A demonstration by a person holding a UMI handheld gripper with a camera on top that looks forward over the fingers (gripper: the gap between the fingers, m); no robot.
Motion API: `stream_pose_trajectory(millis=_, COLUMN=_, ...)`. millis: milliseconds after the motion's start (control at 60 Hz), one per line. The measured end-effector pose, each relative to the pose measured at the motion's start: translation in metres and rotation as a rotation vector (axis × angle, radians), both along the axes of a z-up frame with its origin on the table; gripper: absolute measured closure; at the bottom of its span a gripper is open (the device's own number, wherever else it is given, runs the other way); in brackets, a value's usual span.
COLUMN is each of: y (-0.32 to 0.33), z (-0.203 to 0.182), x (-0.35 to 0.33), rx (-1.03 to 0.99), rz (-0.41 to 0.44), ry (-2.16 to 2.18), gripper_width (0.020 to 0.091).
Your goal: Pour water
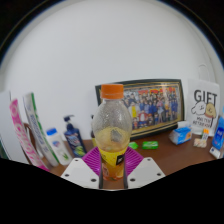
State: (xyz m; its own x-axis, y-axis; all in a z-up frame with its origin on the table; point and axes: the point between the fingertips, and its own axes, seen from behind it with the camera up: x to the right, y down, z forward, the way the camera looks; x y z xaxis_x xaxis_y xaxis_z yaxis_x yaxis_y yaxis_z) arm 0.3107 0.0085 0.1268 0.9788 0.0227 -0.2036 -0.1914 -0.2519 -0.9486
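Gripper view. The tongs [113,172] occupy the lower centre of the view, with both white fingers extending forward and their purple pads [93,160] facing inward. A clear plastic bottle [111,133] stands upright between the fingers. The pads meet the lower body of the bottle on both sides, so the tongs are pinching the bottle. The bottle carries an orange cap [112,91] that is seated on the neck. Its upper body is transparent; the lower part shows a yellowish tint, and the fill level cannot be determined.

The brown tabletop [178,157] lies beyond and to the right of the fingers. Whether the bottle base touches it cannot be determined, since the fingers hide the base.

Behind the bottle, a framed group photograph [155,106] leans against a plain white wall [110,45]. The bottle overlaps the left portion of the frame. To the right of the frame stands a white card [204,110] printed with the word "GIFT". Small blue items [181,134] lie just in front of the card, and a small green item [149,145] lies on the tabletop below the frame.

To the left of the bottle, a dark blue dispenser bottle [74,136] stands upright near the wall. A white bottle [57,146] stands just beside it, nearer the fingers. Further left, flat pink and green packages [28,130] stand on edge, tilted.
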Motion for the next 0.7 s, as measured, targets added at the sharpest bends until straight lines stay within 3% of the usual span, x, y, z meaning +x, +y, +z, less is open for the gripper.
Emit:
stream_pose_trajectory(millis=250, y=0.021, z=-0.094, x=0.065, rx=-0.099, rz=-0.054, ry=-0.161, gripper_width=0.0834)
stream_pose_trajectory(millis=400, y=0.02, z=-0.131, x=0.069, rx=-0.152, rz=-0.045, ry=-0.17, gripper_width=0.0822)
stream_pose_trajectory(millis=500, y=0.019, z=-0.128, x=0.068, rx=-0.108, rz=-0.045, ry=-0.172, gripper_width=0.0818)
stream_pose_trajectory(millis=583, y=0.018, z=-0.129, x=0.068, rx=-0.107, rz=-0.046, ry=-0.153, gripper_width=0.0714)
stream_pose_trajectory(millis=667, y=0.015, z=-0.132, x=0.07, rx=-0.145, rz=-0.048, ry=-0.141, gripper_width=0.0558)
stream_pose_trajectory(millis=700, y=0.011, z=-0.133, x=0.071, rx=-0.168, rz=-0.055, ry=-0.139, gripper_width=0.0428)
